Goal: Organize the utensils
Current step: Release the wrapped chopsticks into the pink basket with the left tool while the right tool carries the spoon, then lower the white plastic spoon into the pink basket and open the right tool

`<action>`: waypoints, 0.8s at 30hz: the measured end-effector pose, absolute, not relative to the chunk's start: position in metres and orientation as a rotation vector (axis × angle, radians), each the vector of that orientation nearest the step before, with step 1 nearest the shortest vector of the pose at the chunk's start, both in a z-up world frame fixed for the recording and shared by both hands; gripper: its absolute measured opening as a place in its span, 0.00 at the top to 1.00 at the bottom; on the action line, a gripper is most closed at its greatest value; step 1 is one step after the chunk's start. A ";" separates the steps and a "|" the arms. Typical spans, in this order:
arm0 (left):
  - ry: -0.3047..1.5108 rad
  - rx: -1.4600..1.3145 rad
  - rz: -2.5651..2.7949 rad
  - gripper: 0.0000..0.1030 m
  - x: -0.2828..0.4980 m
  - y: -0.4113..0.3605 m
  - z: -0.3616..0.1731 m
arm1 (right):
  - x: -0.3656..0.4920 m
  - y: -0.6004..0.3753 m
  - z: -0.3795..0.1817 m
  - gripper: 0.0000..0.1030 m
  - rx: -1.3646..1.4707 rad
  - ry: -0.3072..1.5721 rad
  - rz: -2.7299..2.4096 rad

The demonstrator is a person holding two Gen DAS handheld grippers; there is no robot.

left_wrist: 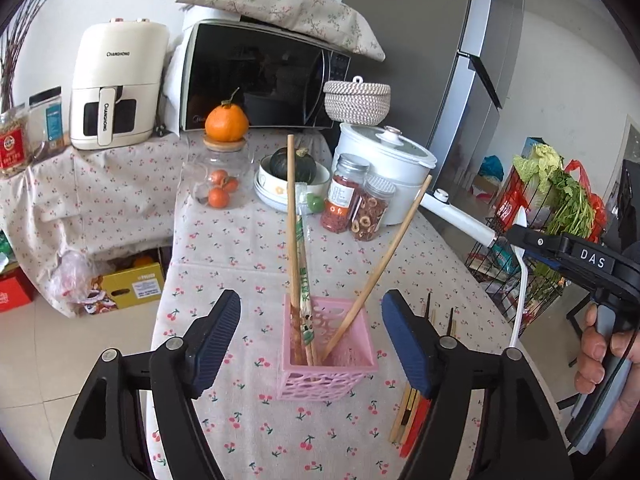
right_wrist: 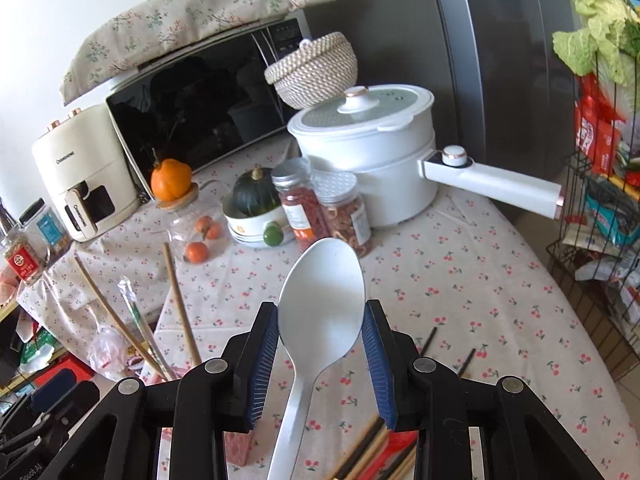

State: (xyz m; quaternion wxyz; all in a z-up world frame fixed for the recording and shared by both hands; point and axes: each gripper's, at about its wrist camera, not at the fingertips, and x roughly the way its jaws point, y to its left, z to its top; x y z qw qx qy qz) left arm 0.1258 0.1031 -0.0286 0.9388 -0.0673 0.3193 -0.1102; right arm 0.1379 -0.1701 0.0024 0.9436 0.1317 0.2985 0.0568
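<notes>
Left claw (left_wrist: 312,340) open wide, its pads standing either side of the pink basket (left_wrist: 328,364) without touching it; nothing is held. The basket sits on the cherry-print counter (left_wrist: 240,248) and already carries two bare chopsticks (left_wrist: 291,216) and a wrapped pair (left_wrist: 303,248), all leaning loosely against its walls. Right claw (right_wrist: 322,332) closed on the white spoon (right_wrist: 322,300): the blue pads (right_wrist: 267,344) press the edges of the bowl, bowl pointing forward, handle hanging down and back beneath the claw. In the left view the same spoon appears at right, held above the counter's edge beside the wire rack (left_wrist: 532,264). More chopsticks (right_wrist: 372,452), dark and pale, lie on the counter under the right claw, beside a red item that cannot be identified. The step in hand appears to be carrying the spoon to the basket. To do it well, the handle should lead: tip the right claw so the handle points down, bring it over the free corner of the basket, away from the leaning sticks, and lower until the handle meets the bottom before letting go. The grip on the curved bowl edge looks slippery, so a slow, level transfer is advisable. The light basket may tip; the left claw is well placed to steady it.
</notes>
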 end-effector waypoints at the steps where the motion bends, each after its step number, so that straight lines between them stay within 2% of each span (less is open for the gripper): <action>1: 0.667 -0.112 -0.217 0.22 0.124 0.104 -0.028 | 0.136 -0.165 0.005 0.63 0.266 0.589 0.117; 6: 0.768 -0.082 -0.183 0.18 0.124 0.120 -0.031 | 0.131 -0.134 0.012 0.63 0.237 0.485 0.110; 13: 0.936 -0.132 -0.129 0.17 0.138 0.154 -0.049 | 0.131 -0.080 0.006 0.63 0.176 0.371 0.084; 24: 1.015 -0.137 -0.128 0.17 0.138 0.175 -0.066 | 0.139 -0.022 -0.021 0.62 0.015 0.255 -0.024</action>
